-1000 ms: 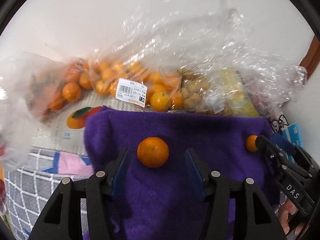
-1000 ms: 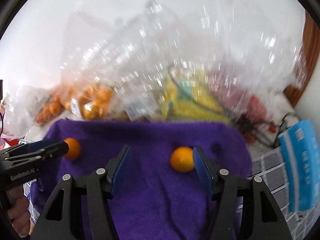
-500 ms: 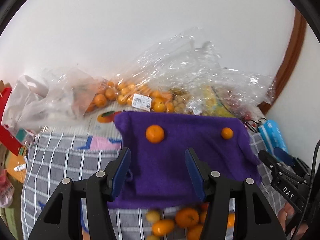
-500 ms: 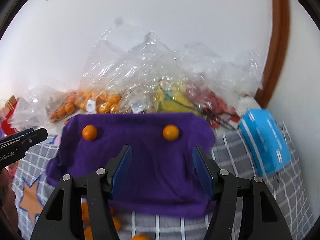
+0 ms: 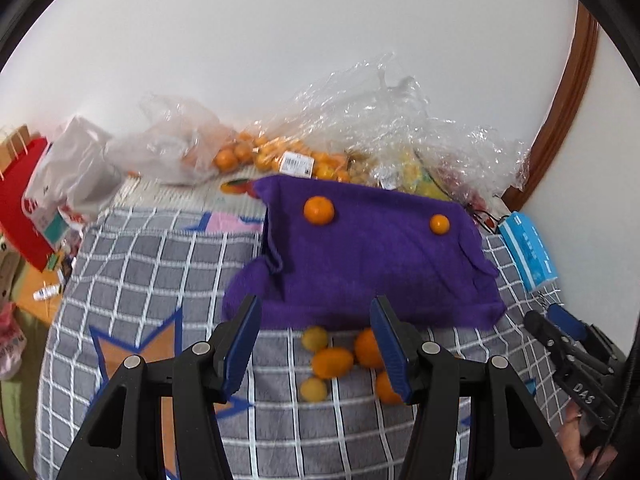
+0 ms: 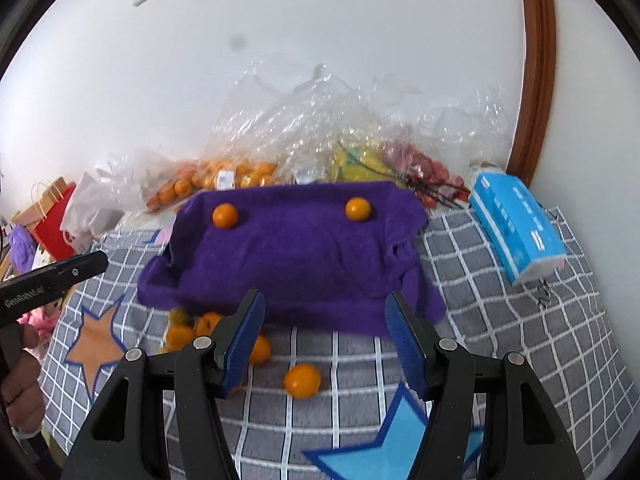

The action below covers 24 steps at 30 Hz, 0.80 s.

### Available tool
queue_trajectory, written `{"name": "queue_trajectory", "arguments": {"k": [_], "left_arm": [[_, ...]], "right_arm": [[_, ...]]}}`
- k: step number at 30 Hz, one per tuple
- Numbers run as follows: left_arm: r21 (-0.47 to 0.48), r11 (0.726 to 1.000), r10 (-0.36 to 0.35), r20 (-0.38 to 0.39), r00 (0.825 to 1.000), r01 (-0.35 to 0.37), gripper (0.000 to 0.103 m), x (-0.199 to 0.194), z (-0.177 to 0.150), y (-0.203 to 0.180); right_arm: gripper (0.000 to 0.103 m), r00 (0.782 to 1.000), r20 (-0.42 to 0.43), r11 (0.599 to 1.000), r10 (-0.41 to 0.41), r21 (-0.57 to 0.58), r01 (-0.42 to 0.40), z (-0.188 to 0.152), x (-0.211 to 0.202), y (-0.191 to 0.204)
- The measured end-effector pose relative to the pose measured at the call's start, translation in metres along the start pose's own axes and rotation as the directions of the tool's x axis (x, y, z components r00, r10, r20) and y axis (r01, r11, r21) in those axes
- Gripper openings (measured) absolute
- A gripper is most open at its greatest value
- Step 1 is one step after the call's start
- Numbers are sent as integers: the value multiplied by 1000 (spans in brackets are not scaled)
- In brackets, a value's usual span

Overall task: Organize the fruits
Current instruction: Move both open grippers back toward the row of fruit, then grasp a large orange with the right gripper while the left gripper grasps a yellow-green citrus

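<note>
While both of my grippers hang over the grey checked blanket, neither one holds anything: my left gripper has its blue pads spread apart with only air between them, and my right gripper stands spread the same way. Beyond them lies the purple cloth, with two oranges resting on its far part, the left orange and the right orange well apart from each other. Just at the near edge of the cloth, a loose cluster of small oranges sits on the blanket, one stray orange a little apart. Behind the cloth, against the wall, clear plastic bags hold more fruit, and a blue tissue pack lies to the right
</note>
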State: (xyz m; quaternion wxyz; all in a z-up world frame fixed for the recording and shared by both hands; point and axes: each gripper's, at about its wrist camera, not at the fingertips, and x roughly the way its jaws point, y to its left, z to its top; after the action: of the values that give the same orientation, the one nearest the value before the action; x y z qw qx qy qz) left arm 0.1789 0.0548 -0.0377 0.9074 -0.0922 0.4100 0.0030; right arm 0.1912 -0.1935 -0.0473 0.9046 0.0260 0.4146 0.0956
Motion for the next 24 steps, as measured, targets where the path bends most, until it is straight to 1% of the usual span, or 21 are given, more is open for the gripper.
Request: {"name": "queue_trajectory", "arguments": {"k": [6,12,14,19,24], "left_arm": [[-1,1000,12,-3,1000,-12,54,3,-33,10],[-25,1000,5,-54,999,-7,54,22,-62,25],[-32,999,2,-59,998,-4,54,25,-70,30],[-40,999,8,-73,997,-11,54,31,-83,41],[-39,999,-6,-90,996,2,54,35,-91,46]], "right_arm": [[62,1000,2,1000,1,-18,-1,-32,7,3],[54,999,-35,998,-9,-56,7,-59,29,12],[50,999,-49,998,-2,-61,-1,-66,38,15],[50,997,-72,998,-9,-69,4,-74,57,20],[50,996,-93,999,-17,-50,12,-75,74,20]]}}
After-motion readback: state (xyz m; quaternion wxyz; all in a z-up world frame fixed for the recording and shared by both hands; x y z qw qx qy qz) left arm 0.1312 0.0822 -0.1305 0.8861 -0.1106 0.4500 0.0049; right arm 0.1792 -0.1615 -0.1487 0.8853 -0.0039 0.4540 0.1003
